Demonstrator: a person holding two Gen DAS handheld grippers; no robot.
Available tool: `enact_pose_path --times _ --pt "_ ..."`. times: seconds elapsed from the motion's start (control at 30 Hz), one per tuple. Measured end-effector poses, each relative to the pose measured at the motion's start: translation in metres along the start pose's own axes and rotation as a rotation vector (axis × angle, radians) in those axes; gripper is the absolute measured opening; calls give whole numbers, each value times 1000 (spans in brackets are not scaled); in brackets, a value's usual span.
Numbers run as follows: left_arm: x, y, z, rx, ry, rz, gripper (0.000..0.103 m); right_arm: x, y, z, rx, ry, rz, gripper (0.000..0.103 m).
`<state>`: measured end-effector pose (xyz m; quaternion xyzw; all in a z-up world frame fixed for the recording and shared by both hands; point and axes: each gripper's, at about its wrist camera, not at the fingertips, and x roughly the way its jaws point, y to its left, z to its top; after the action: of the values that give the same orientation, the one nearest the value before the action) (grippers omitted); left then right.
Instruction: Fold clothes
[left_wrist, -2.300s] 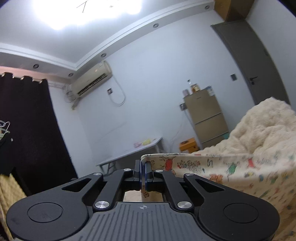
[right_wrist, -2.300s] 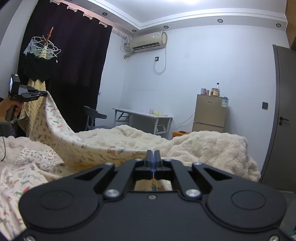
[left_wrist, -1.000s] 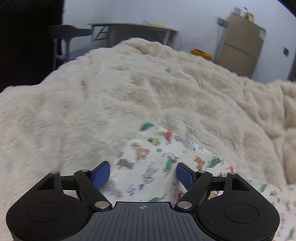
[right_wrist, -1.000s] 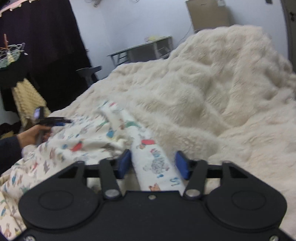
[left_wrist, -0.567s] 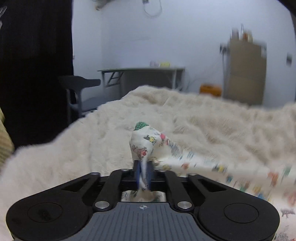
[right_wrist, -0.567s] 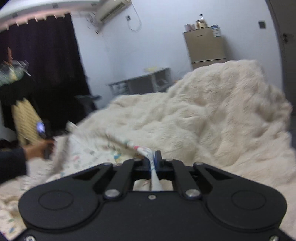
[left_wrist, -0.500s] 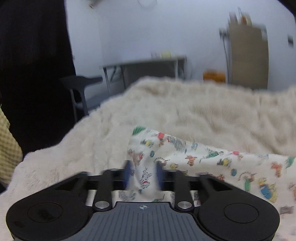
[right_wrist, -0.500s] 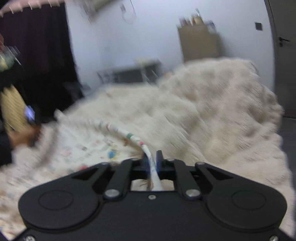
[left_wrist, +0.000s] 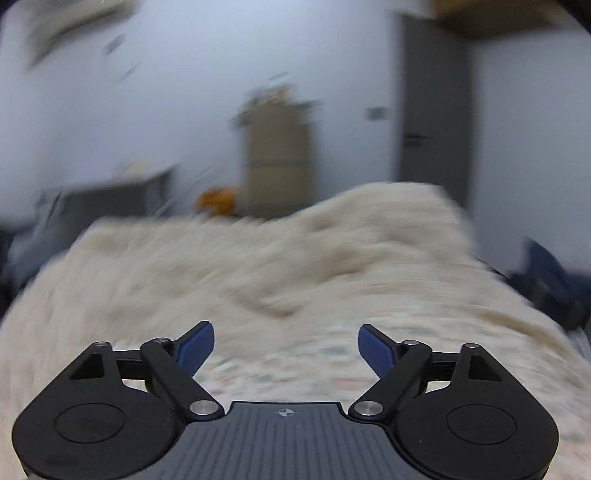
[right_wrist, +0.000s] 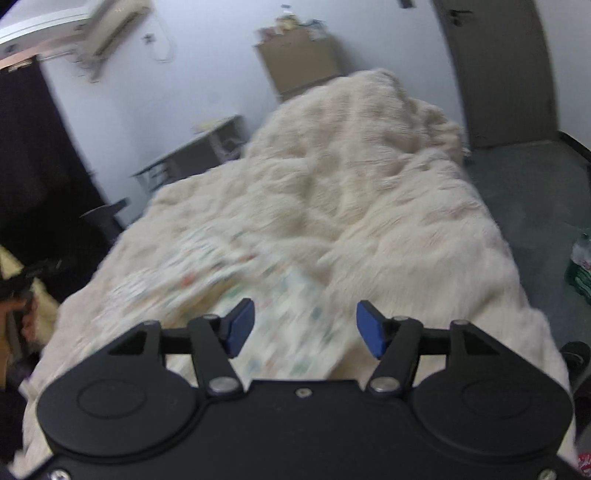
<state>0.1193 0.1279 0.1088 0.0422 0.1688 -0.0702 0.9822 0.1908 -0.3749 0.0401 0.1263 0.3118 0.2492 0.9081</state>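
Observation:
A white garment with small coloured cartoon prints (right_wrist: 236, 280) lies spread on a fluffy cream blanket (right_wrist: 369, 184). My right gripper (right_wrist: 306, 328) is open and empty just above the garment's near edge. My left gripper (left_wrist: 286, 345) is open and empty, with the blurred printed garment (left_wrist: 288, 365) lying under and ahead of it. In the right wrist view the person's left hand with the other gripper (right_wrist: 22, 291) shows at the far left edge. Both views are motion-blurred.
A grey door (right_wrist: 506, 66) and grey floor (right_wrist: 535, 192) lie to the right of the bed. A beige fridge (right_wrist: 299, 62), a grey table (right_wrist: 192, 151) and a dark chair (right_wrist: 103, 218) stand behind. A green bottle pack (right_wrist: 581, 266) sits on the floor.
Both grippers were shut on the garment's edge half a second ago. Both have opened and let it drop onto the blanket. Both cameras have swung, the left one to the right.

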Motion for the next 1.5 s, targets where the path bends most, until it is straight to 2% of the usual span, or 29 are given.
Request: enact_pose_path --times 0.1,0.2,0.3,0.4,0.5,0.63,0.73,1.5 --pt "-47 -63 -8 53 -58 -75 92 -35 14 -27 -56 17 88 64" --pt "-73 -105 -36 95 -59 -117 94 -44 29 -35 -139 69 137 64" --pt "-83 -133 -70 125 -19 -128 94 -53 54 -41 -311 139 155 64" --pt "-74 -145 -95 179 43 -125 94 -62 64 -45 -365 141 178 64" --pt "-64 -149 -106 203 53 -77 94 -69 74 -48 -423 143 179 64" --pt "-58 -158 -120 207 76 -85 94 -69 79 -52 -466 148 133 64" --pt "-56 -166 -129 237 75 -71 94 -66 81 -54 -478 150 131 64" --pt "-62 -171 -131 265 60 -54 94 -61 87 -55 -513 148 113 66"
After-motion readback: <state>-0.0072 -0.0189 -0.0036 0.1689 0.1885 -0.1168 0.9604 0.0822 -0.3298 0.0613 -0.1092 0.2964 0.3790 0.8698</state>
